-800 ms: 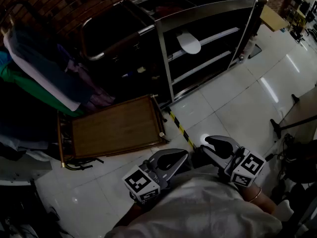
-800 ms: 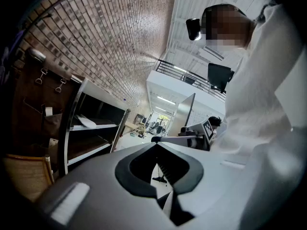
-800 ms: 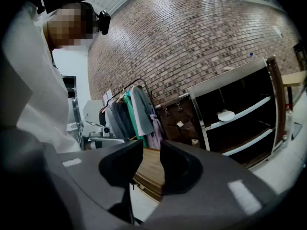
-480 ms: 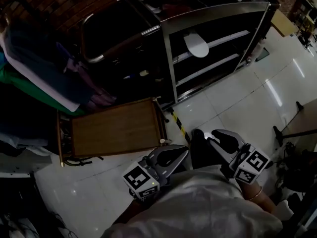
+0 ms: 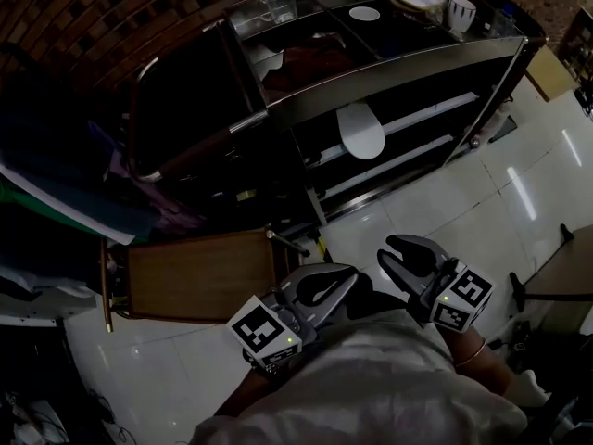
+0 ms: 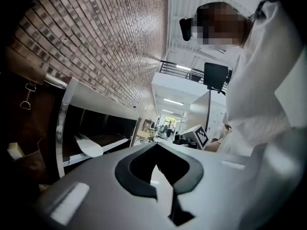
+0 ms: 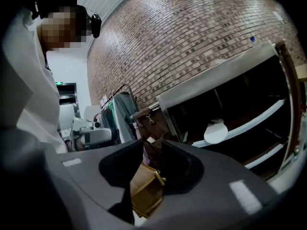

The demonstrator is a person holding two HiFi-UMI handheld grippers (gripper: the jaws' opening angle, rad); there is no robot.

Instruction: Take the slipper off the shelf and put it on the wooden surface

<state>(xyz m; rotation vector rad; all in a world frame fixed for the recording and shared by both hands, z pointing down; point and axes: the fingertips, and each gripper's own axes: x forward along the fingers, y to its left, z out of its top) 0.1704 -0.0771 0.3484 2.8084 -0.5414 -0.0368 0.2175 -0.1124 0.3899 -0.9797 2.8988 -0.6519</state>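
A white slipper [image 5: 359, 130] lies on the upper rail of a dark metal shelf [image 5: 398, 63], its toe hanging over the front. It also shows in the left gripper view as the slipper [image 6: 88, 147] and in the right gripper view as the slipper [image 7: 216, 132]. The wooden surface [image 5: 199, 274] is a low tray-like top on the floor left of the shelf. My left gripper [image 5: 320, 286] is held close to my body with its tips together and nothing in them. My right gripper [image 5: 408, 253] stands slightly open and empty, well short of the shelf.
Clothes hang on a rack [image 5: 56, 184] at the left. A cup [image 5: 460, 12] and a plate [image 5: 364, 13] sit on the shelf's top. Yellow-black tape [image 5: 321, 246] marks the white tiled floor [image 5: 463, 202] in front. A dark stand foot [image 5: 556, 290] is at the right.
The shelf and slipper have drawn nearer and slid lower in the head view as I moved toward them. Both grippers stay near my body, unchanged in state.
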